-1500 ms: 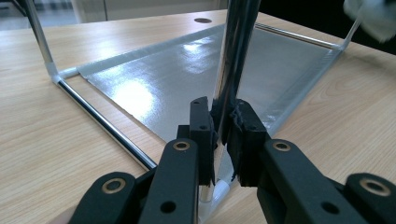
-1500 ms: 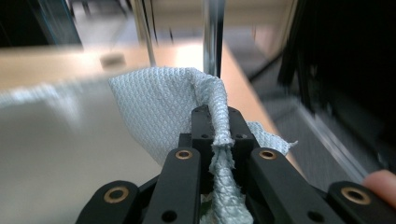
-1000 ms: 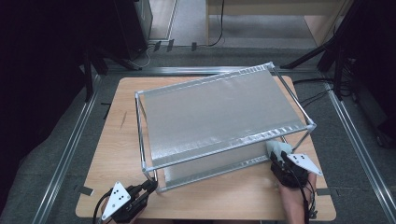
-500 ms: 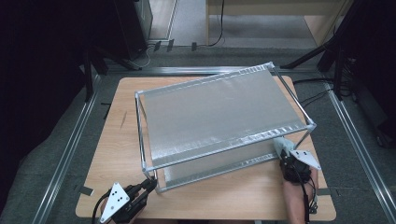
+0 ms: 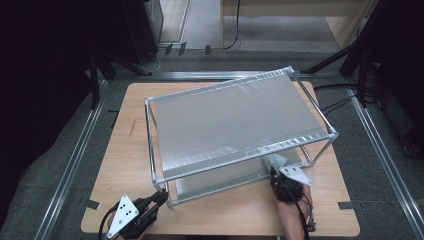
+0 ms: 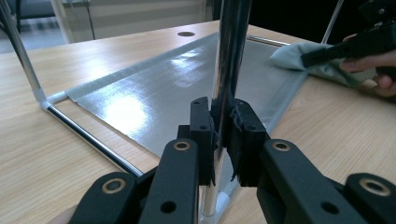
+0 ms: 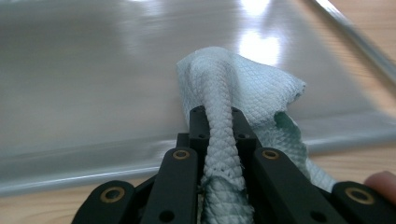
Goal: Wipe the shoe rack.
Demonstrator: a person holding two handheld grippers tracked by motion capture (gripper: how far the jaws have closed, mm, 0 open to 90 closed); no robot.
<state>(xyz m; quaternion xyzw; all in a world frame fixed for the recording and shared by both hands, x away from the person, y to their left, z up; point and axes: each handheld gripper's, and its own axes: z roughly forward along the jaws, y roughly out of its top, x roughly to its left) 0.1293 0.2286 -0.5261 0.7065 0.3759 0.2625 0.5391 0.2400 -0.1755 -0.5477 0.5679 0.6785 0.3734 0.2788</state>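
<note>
A two-tier metal rack (image 5: 235, 120) with silvery shelves stands on the wooden table (image 5: 125, 150). My left gripper (image 5: 159, 198) is shut on the rack's chrome leg (image 6: 229, 70) at the near left corner, low down by the foot. My right gripper (image 5: 281, 179) is shut on a pale green cloth (image 7: 238, 88), whose free end lies on the lower shelf (image 7: 93, 70) near its front edge. The cloth (image 5: 274, 162) pokes out under the top shelf in the high view. In the left gripper view the cloth (image 6: 299, 53) and the person's hand (image 6: 373, 70) show at the far right.
The rack's thin legs (image 5: 150, 135) and bottom rails (image 6: 88, 140) ring the lower shelf. The top shelf (image 5: 235, 120) hangs low over the right gripper. Bare tabletop runs along the left side and front edge. A cable (image 5: 305, 220) trails from the right gripper.
My right gripper has pulled back slightly toward the table's front edge with the cloth. The left gripper and rack have stayed put.
</note>
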